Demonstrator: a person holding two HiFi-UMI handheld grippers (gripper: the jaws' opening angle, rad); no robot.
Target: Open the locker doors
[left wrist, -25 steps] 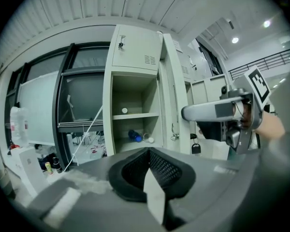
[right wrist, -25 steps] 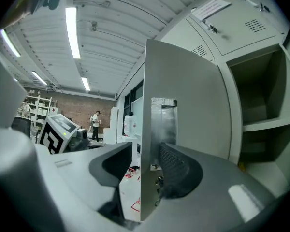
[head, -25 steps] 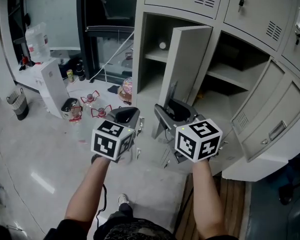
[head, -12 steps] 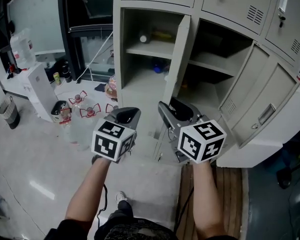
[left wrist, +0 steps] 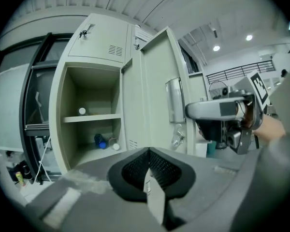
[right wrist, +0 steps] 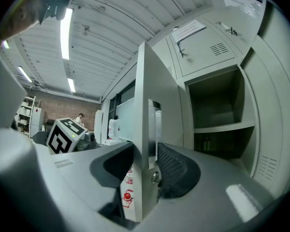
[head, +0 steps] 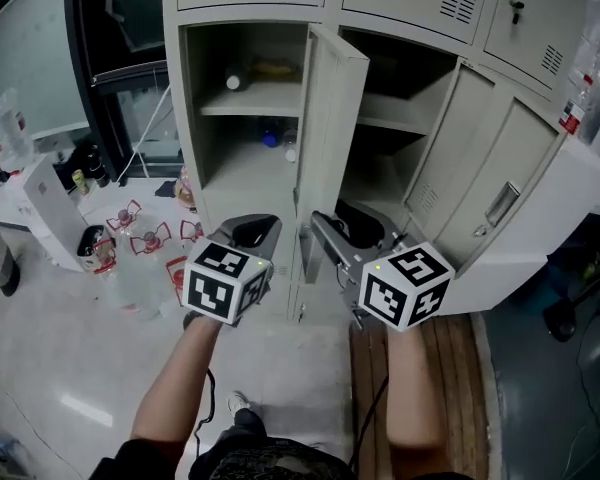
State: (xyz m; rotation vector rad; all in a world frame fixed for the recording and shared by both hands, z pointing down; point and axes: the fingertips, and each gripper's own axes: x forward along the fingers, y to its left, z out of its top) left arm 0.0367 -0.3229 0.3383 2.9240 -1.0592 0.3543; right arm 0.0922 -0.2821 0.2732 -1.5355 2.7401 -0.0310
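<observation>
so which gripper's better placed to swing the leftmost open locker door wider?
Right, I'd say. The right gripper already has the door edge between its jaws, which have just been opening slightly but still look seated on it. The left gripper is shut and off the door.

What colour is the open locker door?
The locker door is pale grey; the head view shows it best.

Pale grey locker door [head: 330,148] stands swung open — neighbouring door [head: 500,193] open too.

Ceiling strip lights [right wrist: 65,28] glare overhead; fisheye edges warp and darken.
</observation>
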